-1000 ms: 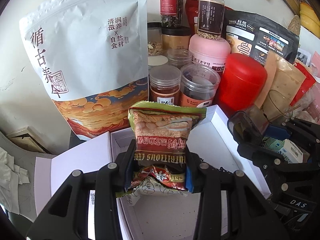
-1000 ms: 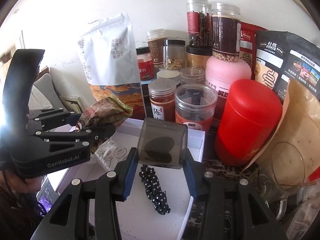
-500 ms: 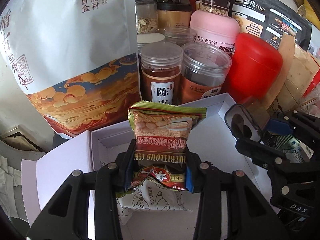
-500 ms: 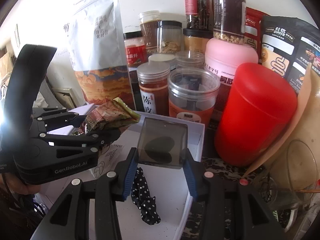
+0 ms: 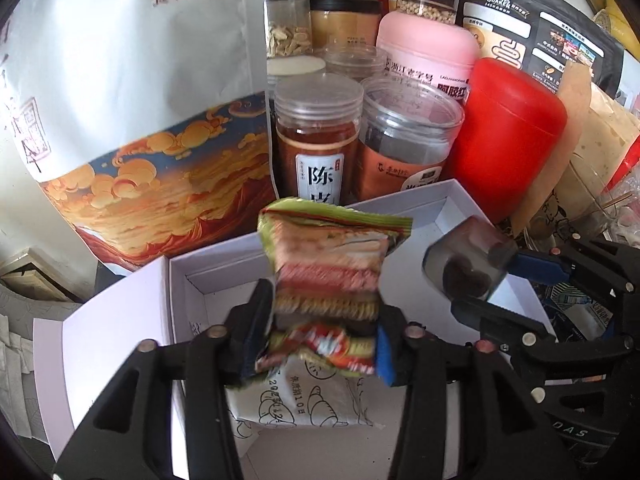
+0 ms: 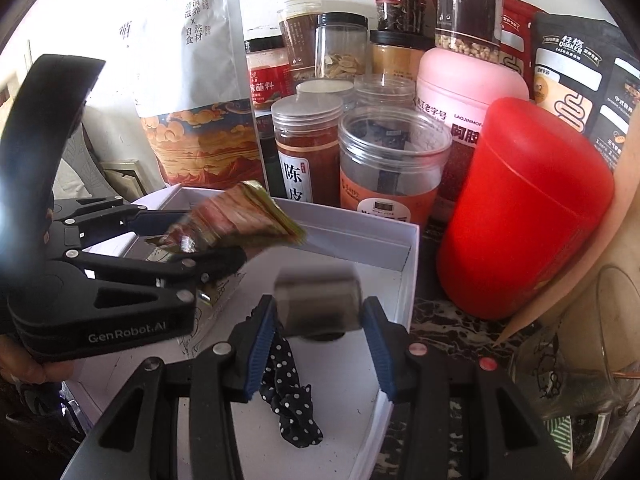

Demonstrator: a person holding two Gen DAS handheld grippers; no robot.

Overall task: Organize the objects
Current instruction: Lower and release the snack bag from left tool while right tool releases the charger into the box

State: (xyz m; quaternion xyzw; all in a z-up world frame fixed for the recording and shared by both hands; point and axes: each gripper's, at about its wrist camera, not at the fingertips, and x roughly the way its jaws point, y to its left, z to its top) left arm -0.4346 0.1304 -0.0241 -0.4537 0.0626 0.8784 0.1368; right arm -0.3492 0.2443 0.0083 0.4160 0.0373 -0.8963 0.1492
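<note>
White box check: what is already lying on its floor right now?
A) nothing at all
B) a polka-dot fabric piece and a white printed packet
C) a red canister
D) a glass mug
B: the right wrist view shows the polka-dot fabric piece lying on the floor of the white box, and the left wrist view shows the white printed packet inside it too.

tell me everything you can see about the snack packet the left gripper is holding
The snack packet is a crinkly foil-like pouch with a green serrated top edge, pictured cereal and red and yellow bands; its print is motion-blurred. It stands roughly upright, pinched near its lower end by the left gripper, above the open white box and a white pastry packet lying inside. In the right wrist view it looks tilted.
</note>
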